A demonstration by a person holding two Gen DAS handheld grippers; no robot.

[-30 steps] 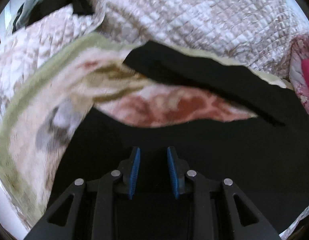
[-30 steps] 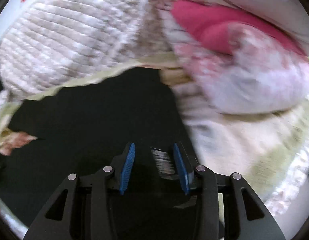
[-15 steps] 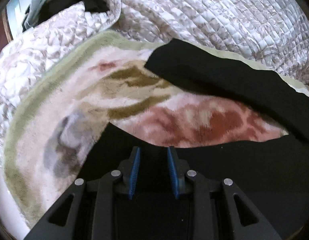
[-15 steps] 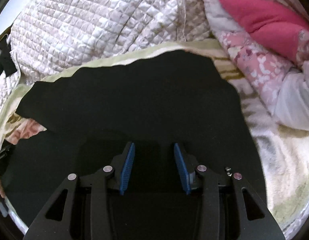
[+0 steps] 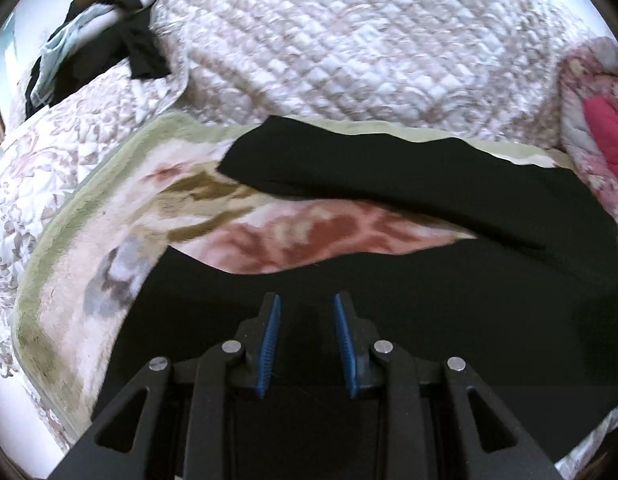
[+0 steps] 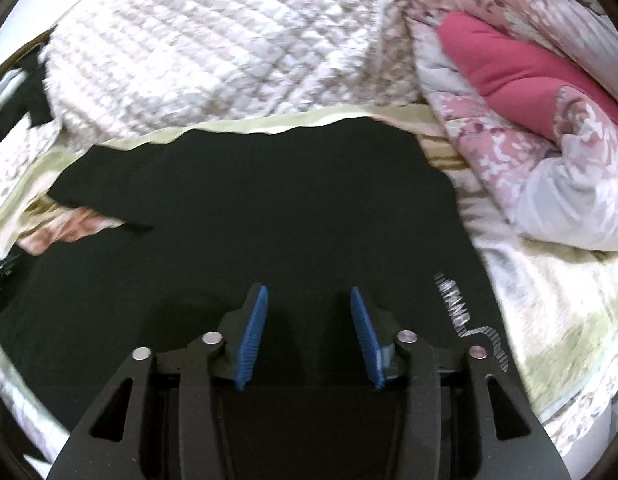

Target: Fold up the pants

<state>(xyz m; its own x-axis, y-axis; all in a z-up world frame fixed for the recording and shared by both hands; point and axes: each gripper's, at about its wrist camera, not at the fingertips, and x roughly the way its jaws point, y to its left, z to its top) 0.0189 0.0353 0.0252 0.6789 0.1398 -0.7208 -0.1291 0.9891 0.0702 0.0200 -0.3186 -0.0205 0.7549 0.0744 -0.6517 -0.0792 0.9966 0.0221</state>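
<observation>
Black pants lie spread on a floral fleece blanket on a bed. In the left wrist view one leg stretches across the far side and the other lies under my left gripper, which is open and hovers over the near leg. In the right wrist view the pants fill the middle, with a white printed logo near the right edge. My right gripper is open above the cloth and holds nothing.
A white quilted bedspread is bunched behind the pants. A pink floral comforter with a red lining lies at the right. Dark and pale clothes are piled at the far left.
Both grippers have drawn back and lifted, so more of the pants and bed shows. The right gripper's fingers have opened wider. The logo now lies to the right of the right gripper.
</observation>
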